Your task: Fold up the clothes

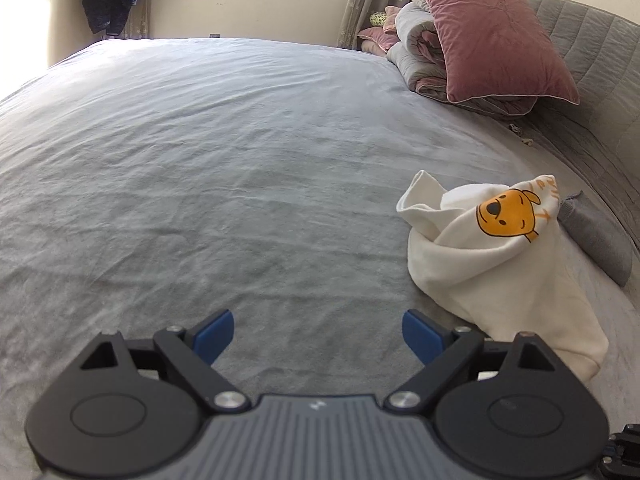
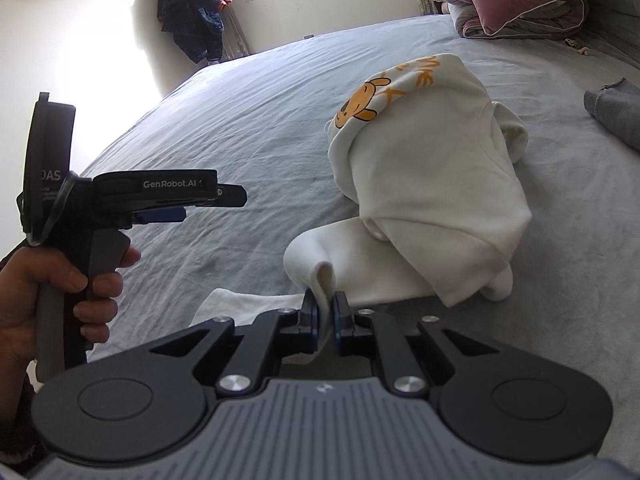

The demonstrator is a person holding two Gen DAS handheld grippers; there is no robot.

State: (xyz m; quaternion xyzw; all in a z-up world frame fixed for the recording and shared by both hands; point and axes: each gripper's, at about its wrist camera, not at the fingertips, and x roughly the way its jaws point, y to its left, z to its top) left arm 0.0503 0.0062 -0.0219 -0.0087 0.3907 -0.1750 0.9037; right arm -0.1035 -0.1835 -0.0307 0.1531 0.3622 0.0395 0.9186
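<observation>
A crumpled white sweatshirt (image 2: 432,184) with an orange cartoon bear print lies on the grey bed (image 2: 240,128). In the left wrist view the same sweatshirt (image 1: 488,256) sits at the right. My right gripper (image 2: 326,312) is shut on a white edge of the sweatshirt, pinched between its blue pads. My left gripper (image 1: 318,334) is open above bare sheet, nothing between its blue fingers, left of the garment. In the right wrist view the left gripper (image 2: 188,206) is held by a hand (image 2: 60,300) at the left.
A pink pillow (image 1: 492,32) rests on a folded quilt (image 1: 424,60) at the far right of the bed. A grey garment (image 1: 596,236) lies beside the sweatshirt near the padded headboard (image 1: 592,48). Dark clothes (image 2: 196,8) hang by the window.
</observation>
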